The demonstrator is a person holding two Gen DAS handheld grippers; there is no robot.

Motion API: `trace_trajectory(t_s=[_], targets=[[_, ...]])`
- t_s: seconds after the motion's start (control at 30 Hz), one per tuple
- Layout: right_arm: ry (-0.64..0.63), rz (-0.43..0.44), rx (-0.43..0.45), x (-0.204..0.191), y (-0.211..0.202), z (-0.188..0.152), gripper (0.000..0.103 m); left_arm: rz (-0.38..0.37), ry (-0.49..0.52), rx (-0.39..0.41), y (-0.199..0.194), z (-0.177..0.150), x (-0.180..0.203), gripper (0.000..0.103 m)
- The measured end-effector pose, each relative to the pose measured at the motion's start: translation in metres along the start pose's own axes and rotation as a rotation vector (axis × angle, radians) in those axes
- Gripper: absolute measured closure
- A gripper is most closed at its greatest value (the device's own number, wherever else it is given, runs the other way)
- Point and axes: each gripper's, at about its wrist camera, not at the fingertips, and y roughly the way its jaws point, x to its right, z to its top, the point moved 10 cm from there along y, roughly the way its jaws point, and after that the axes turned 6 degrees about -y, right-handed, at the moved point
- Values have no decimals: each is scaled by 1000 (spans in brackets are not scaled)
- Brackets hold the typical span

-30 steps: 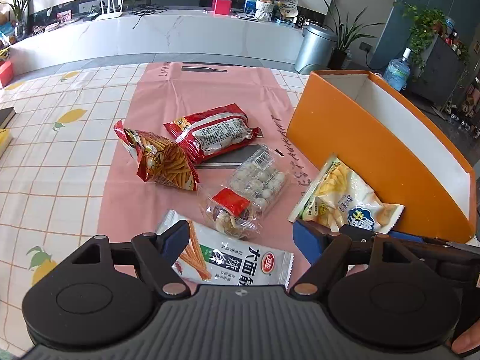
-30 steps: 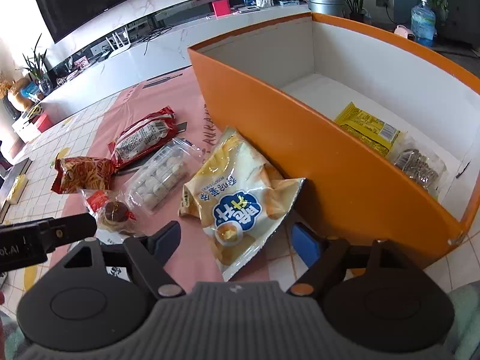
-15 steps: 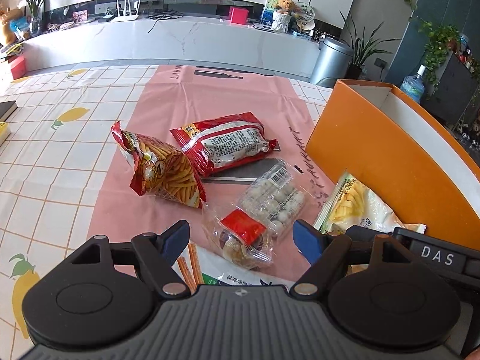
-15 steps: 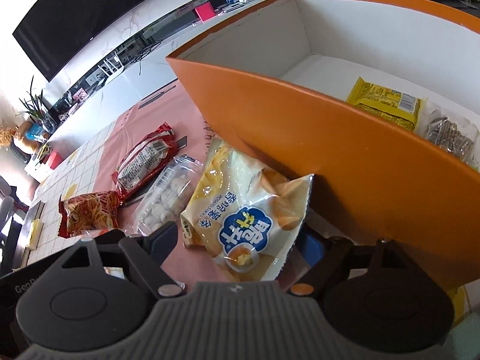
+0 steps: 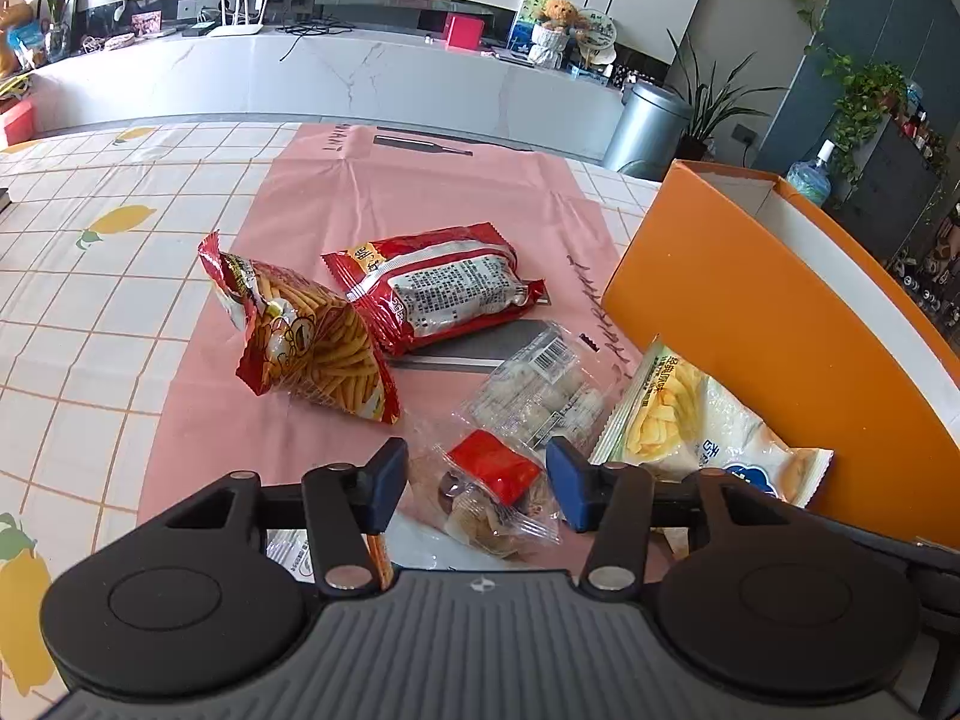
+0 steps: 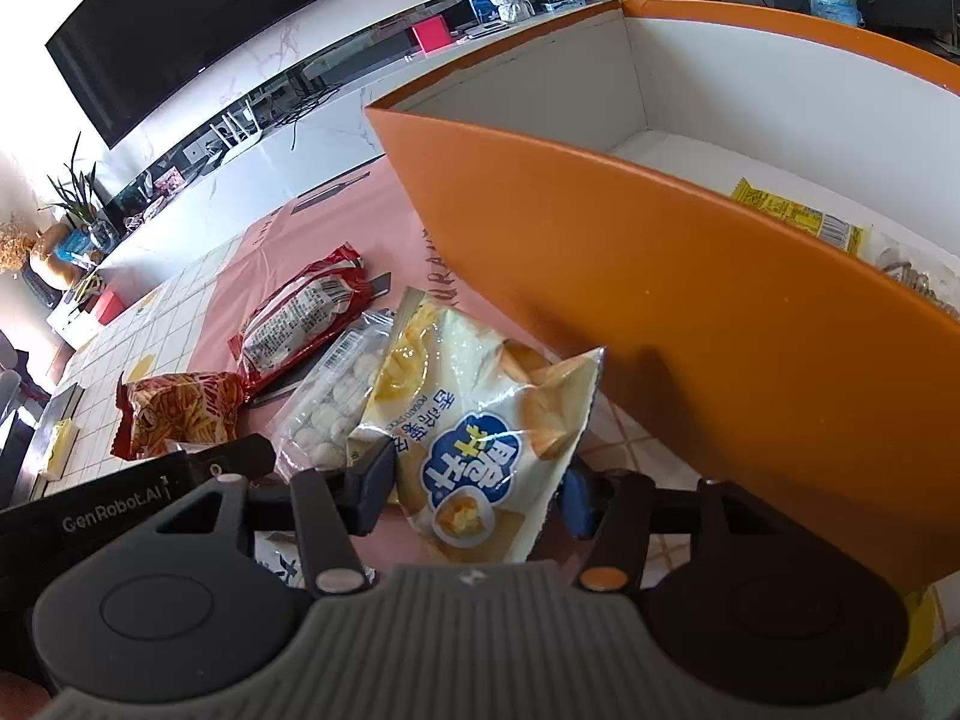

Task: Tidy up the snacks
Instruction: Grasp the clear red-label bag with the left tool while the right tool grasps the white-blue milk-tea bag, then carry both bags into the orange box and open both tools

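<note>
Both claws narrower now: left claw around clear packet, right claw perhaps gripping chip bag.

The right gripper is closing, and the yellow chip bag sits between its blue fingers. The big orange box stands at 2 o'clock. A red snack bag lies at 10 o'clock.

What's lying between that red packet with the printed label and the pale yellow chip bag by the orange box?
A clear packet of white round sweets lies between the red packet and the chip bag, overlapped by the chip bag's edge; the right wrist view shows it best.
</note>
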Motion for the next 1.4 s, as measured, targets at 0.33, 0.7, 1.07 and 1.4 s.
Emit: trace_trajectory(t_s=[0.33,0.7,1.07,1.4], targets=[[-122,5,23,-22,-8,-1,72,-27,2,22,-15,1,1,60],[-183,-19,50,-29,-34,0,74,-62,-26,51,-40,6,2,62],[-220,14,87,-38,-70,12,76,-78,-27,77,-75,12,16,62],[-191,44,124,-29,-109,20,77,-94,-8,106,-102,16,33,62]])
